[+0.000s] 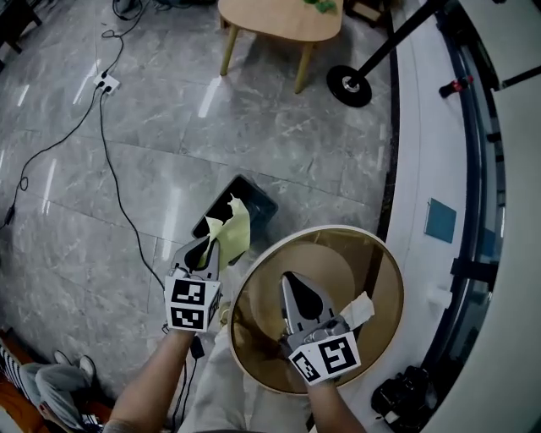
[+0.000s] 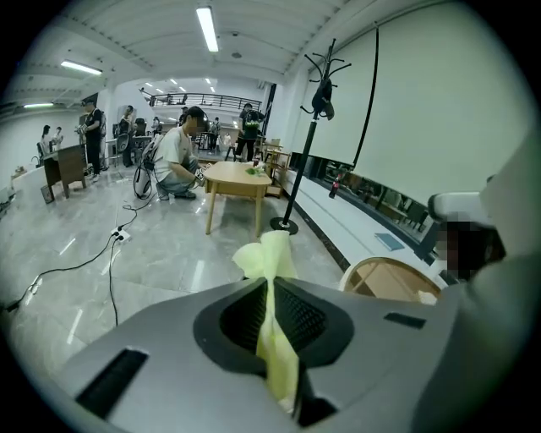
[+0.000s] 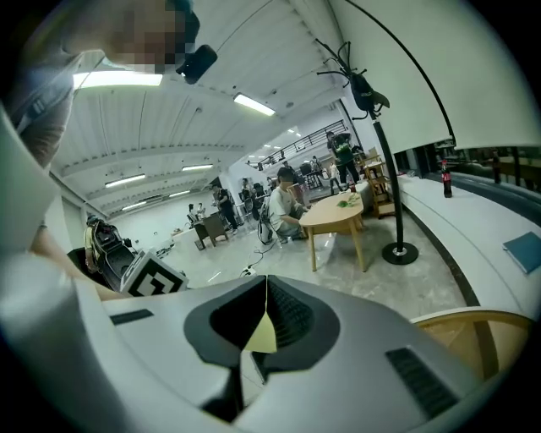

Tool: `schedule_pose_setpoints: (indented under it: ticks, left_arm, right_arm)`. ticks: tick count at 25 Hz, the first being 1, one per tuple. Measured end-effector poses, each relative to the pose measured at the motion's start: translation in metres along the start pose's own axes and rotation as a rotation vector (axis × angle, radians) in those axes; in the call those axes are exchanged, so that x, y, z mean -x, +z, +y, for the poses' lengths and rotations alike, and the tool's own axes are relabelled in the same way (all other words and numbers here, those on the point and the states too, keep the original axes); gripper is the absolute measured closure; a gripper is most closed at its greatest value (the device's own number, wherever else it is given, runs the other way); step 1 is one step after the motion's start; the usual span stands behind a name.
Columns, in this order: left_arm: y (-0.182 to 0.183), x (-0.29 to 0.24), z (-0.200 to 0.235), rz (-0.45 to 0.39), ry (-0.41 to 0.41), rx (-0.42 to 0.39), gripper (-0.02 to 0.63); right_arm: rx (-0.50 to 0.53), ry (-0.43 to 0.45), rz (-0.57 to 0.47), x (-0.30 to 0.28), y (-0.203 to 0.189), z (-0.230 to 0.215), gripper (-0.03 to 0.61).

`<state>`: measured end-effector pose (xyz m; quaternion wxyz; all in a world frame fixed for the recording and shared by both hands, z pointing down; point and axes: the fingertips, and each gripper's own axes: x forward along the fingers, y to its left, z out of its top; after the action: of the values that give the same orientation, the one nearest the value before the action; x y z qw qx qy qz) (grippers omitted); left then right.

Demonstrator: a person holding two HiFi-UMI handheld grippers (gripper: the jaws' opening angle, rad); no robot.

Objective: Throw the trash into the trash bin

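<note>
My left gripper (image 1: 205,248) is clamped on one yellow-green paper (image 1: 235,227), which from above sits over the one black trash bin (image 1: 258,196). Paper and gripper cover most of the bin, and only its rim shows. My right gripper (image 1: 296,282), above one round wooden stool (image 1: 380,279), is closed on one small yellow scrap (image 3: 259,330); I see only a corner of it. Farther off stands one wooden table (image 1: 279,17), cut off at the edge.

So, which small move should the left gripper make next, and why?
Probably lower the left gripper toward the black trash bin before opening it. It is shut on the yellow paper, which in the head view hangs over the bin's opening, seemingly above the rim.
</note>
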<state>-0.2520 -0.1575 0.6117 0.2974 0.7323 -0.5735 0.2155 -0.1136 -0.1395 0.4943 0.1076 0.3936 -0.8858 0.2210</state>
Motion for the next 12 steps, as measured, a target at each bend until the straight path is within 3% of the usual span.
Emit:
schedule_pose_setpoints:
  ticks: [7, 12]
  left_arm:
    - [-0.047, -0.061, 0.013, 0.029, 0.019, -0.036, 0.577]
    - [-0.053, -0.076, 0.018, 0.035, 0.034, -0.049, 0.575]
  right_arm:
    - [-0.019, -0.024, 0.055, -0.005, -0.057, -0.019, 0.558]
    - [-0.026, -0.028, 0.074, -0.003, -0.068, -0.022, 0.558]
